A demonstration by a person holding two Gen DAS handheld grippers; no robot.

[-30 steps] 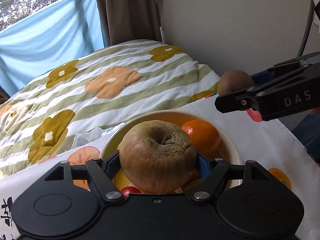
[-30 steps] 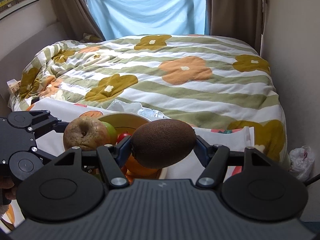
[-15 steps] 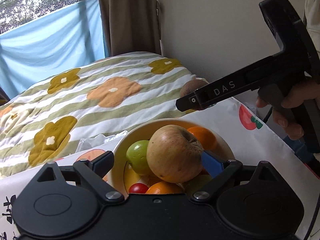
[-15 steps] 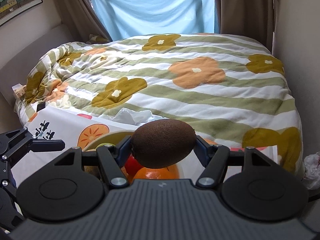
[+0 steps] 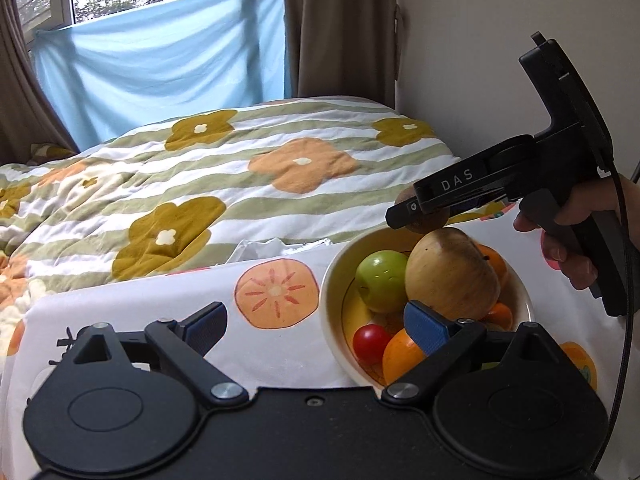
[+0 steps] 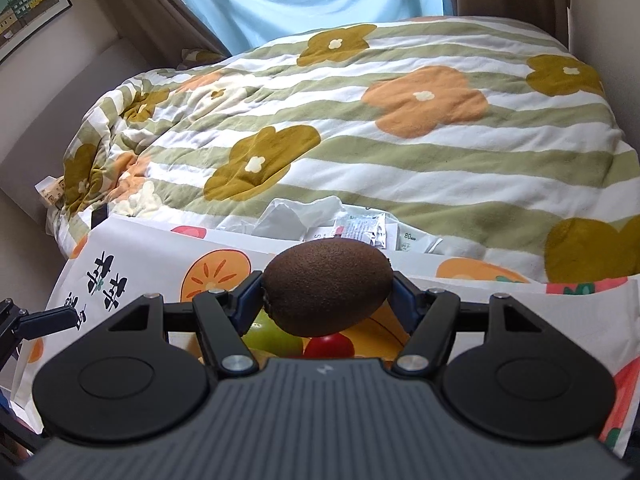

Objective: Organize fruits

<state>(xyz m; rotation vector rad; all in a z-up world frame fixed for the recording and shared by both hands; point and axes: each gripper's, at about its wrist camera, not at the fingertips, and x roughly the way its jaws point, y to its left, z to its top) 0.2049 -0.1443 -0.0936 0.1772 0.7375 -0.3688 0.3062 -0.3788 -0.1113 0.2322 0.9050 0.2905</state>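
Left wrist view: low over table (image 5: 280, 344), facing bed (image 5: 240, 184) and window at 12 o'clock; bowl (image 5: 334, 280) close at 2 o'clock. Right wrist view: directly above bowl (image 6: 384, 320), tilted down toward bed (image 6: 400, 152), kiwi (image 6: 328, 286) filling near centre. Shared: bowl, printed tablecloth (image 6: 152, 256), bed, blue curtain (image 5: 160, 72).

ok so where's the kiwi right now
The kiwi is clamped in the right claw, held just above the fruit bowl; in the left wrist view it peeks out behind the big apple.
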